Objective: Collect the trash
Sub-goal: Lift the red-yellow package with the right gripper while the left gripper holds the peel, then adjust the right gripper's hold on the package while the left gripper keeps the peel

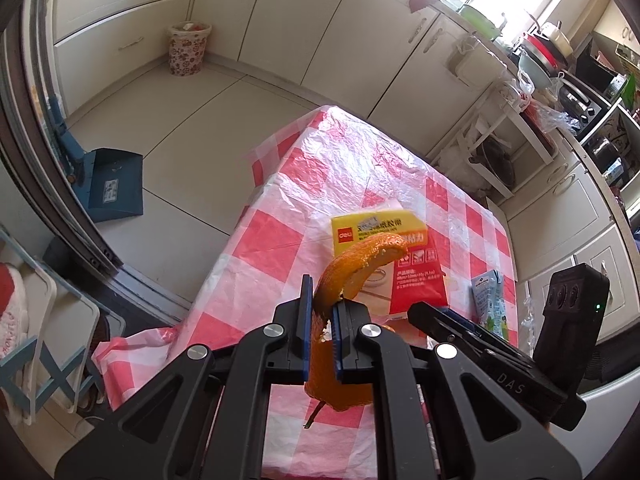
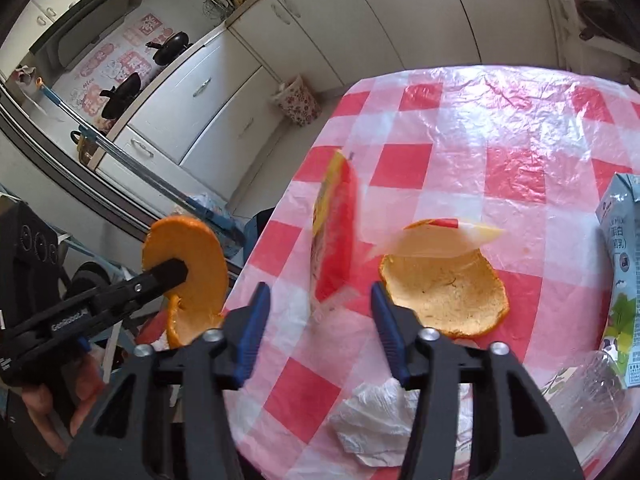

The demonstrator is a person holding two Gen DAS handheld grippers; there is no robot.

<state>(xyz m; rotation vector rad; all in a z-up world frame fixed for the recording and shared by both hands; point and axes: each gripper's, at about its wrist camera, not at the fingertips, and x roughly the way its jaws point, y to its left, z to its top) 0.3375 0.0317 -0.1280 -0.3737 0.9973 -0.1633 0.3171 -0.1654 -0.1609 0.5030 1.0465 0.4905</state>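
Looking from the left wrist:
Left claw: the left gripper (image 1: 322, 312) is squeezed tight on a curled orange peel (image 1: 352, 268), held up above the table (image 1: 288, 240).
Packet: a red and yellow packet (image 1: 416, 276) lies on the checked cloth past the peel.
Milk box: a small milk carton (image 1: 490, 300) stands to the right of the packet.
Bin: a flowery bin (image 1: 188, 48) sits far off on the floor.

Looking from the right wrist:
Right claw: the right gripper (image 2: 318, 320) is open, its blue pads apart and touching nothing.
Packet: blurry, up on its edge between the pads.
Second peel: another orange peel (image 2: 444, 296) lies flat on the table, just right of the claw.
Tissue: a crumpled white tissue (image 2: 372, 416) lies near the table edge.
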